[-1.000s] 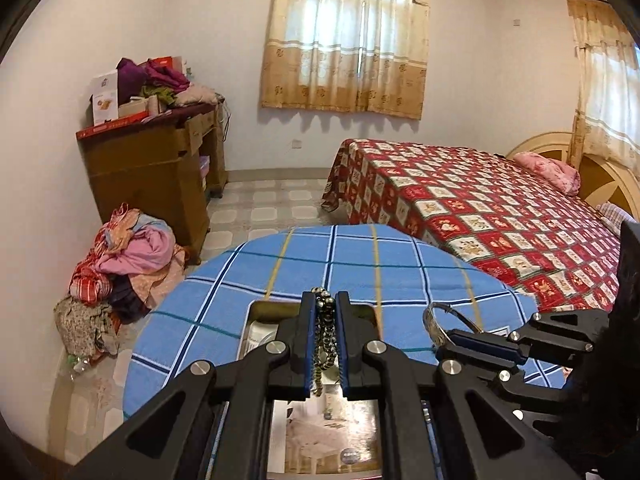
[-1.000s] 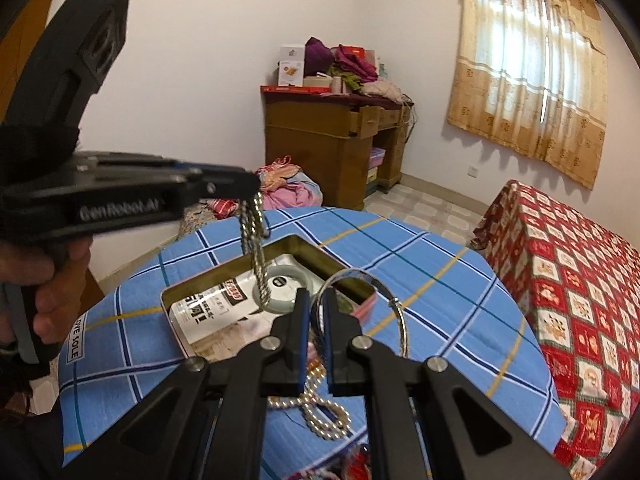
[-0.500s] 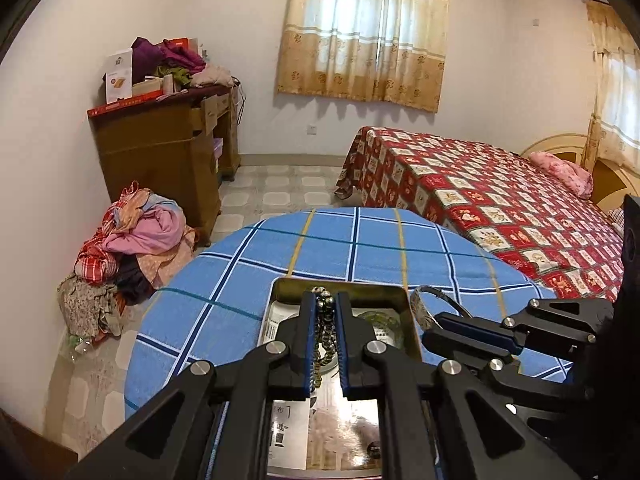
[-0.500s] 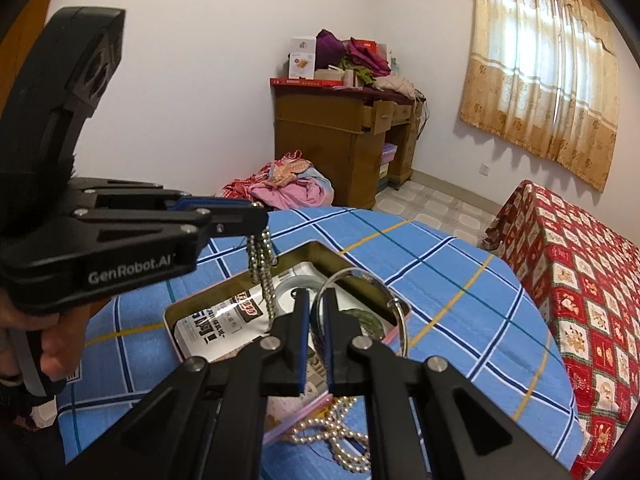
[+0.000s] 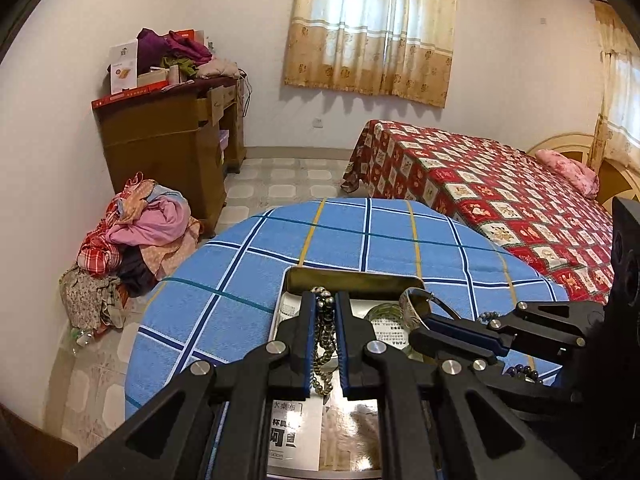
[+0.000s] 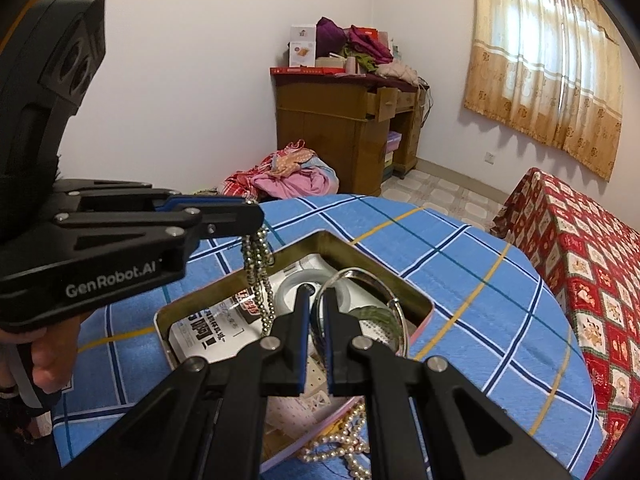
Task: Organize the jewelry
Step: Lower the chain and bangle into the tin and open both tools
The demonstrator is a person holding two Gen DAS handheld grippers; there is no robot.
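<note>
Left tongs (image 5: 323, 304) clamp a dark metallic bead strand (image 6: 258, 276); right tongs (image 6: 315, 300) clamp a silver bangle (image 6: 372, 284). Over the open rectangular tin (image 6: 416, 300), the dangling strand could snag the bangle.

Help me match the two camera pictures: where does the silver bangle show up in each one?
Left wrist view: the silver bangle sits right of centre, low, clamped in the right gripper.
Right wrist view: bangle at centre, rising from that gripper's fingers.
Shared landmark: the open tin below it.
</note>
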